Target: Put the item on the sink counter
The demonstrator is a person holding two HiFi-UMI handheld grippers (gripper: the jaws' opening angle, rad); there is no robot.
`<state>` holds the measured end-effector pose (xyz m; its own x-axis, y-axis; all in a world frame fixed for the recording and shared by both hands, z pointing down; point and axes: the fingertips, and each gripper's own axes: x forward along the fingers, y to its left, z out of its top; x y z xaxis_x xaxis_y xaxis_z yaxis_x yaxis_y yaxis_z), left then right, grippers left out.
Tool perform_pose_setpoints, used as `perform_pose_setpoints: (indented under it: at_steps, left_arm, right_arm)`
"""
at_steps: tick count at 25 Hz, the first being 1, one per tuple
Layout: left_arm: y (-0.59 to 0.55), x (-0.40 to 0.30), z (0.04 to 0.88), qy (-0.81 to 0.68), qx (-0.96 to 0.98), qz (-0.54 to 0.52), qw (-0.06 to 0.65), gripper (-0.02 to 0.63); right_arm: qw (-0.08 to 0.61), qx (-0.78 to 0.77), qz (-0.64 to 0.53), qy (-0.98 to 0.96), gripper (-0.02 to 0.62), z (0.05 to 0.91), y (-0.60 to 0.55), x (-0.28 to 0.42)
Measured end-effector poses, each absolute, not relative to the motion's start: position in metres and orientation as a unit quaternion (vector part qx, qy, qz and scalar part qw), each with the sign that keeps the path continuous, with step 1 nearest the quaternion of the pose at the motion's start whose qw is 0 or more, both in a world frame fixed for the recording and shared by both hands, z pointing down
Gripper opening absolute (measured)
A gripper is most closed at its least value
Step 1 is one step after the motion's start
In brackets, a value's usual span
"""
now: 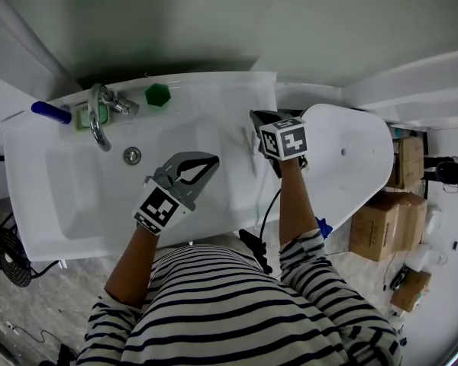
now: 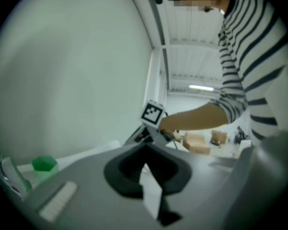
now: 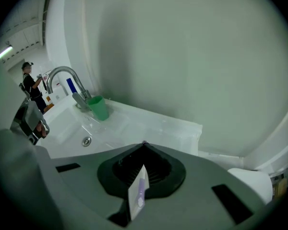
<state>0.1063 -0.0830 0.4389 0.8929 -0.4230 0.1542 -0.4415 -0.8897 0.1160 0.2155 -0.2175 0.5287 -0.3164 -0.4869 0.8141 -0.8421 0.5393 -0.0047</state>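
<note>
The left gripper hovers over the sink basin with its fingers pressed together. The right gripper points down, fingers also pressed together, and the slim white item lies just beside them on the worktop. Farther back stand the faucet and a green cup.

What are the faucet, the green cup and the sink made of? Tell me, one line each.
The faucet looks like metal, likely chrome-plated: its curved spout has a bright, mirror-like shine.
The green cup is probably plastic: even, fairly matte colour and a moulded six-sided shape.
The sink is glossy white, ceramic or cast resin: smooth, with soft highlights. The look does not settle which.
</note>
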Motion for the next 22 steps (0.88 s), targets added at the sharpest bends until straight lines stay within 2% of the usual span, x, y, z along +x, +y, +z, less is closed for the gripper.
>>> perform_pose_setpoints:
  at_steps: [9,22]
  left_arm:
    - [-0.078,0.083,0.425,-0.237,0.967,0.064,0.061,0.003]
    - [-0.073,0.061,0.429,-0.256,0.962,0.065,0.069,0.003]
  right_arm:
    - [0.326,0.438,0.136,-0.827,0.006,0.441,-0.248,0.162]
    - [0.397,0.373,0.113,-0.831,0.006,0.487,-0.233,0.136]
